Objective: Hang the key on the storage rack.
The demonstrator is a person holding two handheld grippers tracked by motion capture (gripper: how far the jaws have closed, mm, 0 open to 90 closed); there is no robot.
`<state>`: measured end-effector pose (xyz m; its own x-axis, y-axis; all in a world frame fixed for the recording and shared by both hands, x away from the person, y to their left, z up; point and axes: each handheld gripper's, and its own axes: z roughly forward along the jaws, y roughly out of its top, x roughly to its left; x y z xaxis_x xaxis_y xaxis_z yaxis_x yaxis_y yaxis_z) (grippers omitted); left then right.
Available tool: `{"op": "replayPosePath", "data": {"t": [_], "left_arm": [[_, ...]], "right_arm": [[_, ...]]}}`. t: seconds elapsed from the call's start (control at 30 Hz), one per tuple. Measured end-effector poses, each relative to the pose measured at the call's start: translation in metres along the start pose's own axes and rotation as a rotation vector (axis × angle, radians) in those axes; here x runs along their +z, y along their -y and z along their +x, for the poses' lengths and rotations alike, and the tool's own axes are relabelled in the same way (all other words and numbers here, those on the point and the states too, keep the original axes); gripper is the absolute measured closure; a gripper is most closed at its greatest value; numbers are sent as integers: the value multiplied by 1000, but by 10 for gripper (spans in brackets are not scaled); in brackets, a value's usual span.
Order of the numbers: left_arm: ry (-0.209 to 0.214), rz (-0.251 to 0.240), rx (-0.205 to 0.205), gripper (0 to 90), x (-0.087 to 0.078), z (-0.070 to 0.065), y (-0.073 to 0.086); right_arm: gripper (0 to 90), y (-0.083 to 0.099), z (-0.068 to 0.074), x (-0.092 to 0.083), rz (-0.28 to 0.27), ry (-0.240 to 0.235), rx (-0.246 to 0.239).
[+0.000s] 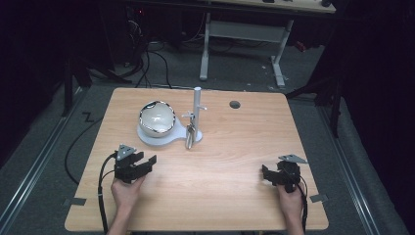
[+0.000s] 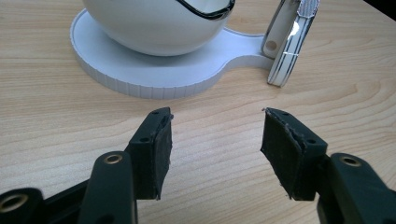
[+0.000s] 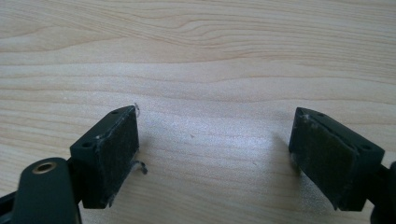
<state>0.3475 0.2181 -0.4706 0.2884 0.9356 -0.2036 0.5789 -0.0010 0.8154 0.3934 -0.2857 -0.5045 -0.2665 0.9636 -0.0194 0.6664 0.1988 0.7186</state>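
A white bowl [image 1: 156, 118] with a dark rim rests tilted on a round white base [image 1: 147, 138] at the table's back left. From that base rises a white post [image 1: 197, 105], and a white clip-like piece [image 1: 189, 135] hangs at its foot. My left gripper [image 1: 145, 163] lies low over the table in front of the base, open with nothing between its pads [image 2: 159, 154]. In the left gripper view the bowl [image 2: 154, 23] and base [image 2: 140, 70] sit just ahead. My right gripper [image 1: 268, 175] rests at the front right, open over bare wood [image 3: 215, 135].
The wooden table [image 1: 230, 161] has a round cable hole [image 1: 235, 104] near its back edge. Behind it stand a white-framed desk [image 1: 244, 34] and cables on the floor [image 1: 151, 63]. Grey tape tabs [image 1: 318, 198] mark the table's front corners.
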Motion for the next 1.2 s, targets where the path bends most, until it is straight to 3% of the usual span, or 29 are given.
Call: {"op": "replayPosePath", "data": {"t": [0.77,1.2], "left_arm": [[-29,58,2,432,13,2,12],[-48,100,29,426,24,-1,16]], "right_arm": [[161,0,0,0,0,0,-1],[161,0,0,0,-1,0,-1]]}}
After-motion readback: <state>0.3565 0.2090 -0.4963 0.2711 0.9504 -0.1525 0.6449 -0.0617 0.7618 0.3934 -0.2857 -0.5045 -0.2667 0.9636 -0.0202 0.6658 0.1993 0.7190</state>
